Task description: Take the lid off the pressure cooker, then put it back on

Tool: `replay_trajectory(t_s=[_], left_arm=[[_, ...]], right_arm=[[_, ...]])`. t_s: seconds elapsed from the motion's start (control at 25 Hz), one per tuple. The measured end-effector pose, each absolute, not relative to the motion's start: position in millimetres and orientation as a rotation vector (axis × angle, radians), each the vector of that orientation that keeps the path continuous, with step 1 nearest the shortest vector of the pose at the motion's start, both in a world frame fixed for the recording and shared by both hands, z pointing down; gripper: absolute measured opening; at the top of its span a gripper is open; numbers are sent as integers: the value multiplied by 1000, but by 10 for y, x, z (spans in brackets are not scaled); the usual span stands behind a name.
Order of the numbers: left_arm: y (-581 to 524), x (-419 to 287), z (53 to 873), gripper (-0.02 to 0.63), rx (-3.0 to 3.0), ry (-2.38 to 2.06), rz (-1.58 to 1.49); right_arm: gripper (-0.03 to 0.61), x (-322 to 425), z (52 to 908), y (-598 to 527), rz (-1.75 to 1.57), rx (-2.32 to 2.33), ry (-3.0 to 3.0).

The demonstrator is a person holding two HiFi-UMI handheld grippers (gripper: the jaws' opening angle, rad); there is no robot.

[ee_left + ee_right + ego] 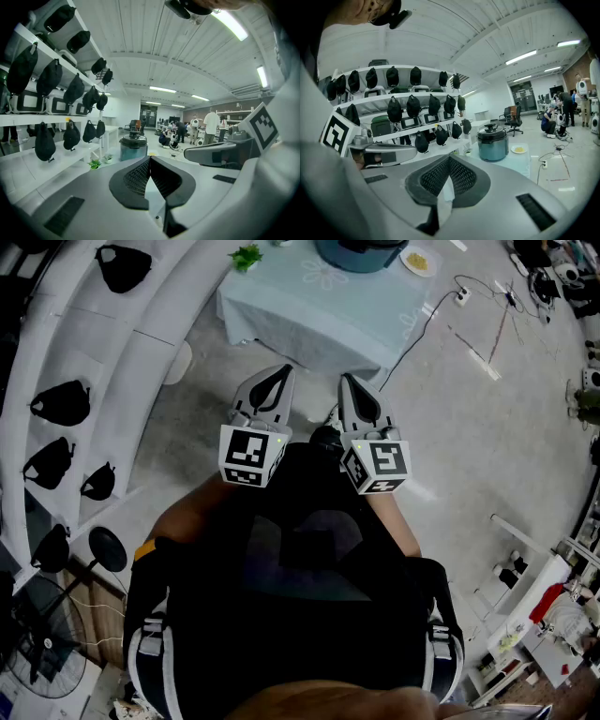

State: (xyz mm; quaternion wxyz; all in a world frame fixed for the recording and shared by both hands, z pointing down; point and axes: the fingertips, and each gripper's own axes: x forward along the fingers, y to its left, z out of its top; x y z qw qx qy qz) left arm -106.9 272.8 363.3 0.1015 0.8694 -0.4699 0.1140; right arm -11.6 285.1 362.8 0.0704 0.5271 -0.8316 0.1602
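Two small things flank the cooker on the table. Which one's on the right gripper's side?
The white plate holding something yellow: it sits right of the pressure cooker. The green sprig lies off to its left instead.

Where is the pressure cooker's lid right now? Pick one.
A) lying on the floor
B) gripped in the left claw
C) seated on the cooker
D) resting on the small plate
C: the lid sits on top of the pressure cooker, which stands on the table.
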Motion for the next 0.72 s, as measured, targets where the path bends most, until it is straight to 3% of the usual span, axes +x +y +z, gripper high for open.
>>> replay_trajectory(t_s=[0.72], left_arm=[[2434, -802, 3606, 9, 2570, -1388, 320]], right_arm=[[15, 129, 3591, 2570, 476, 1566, -2527]])
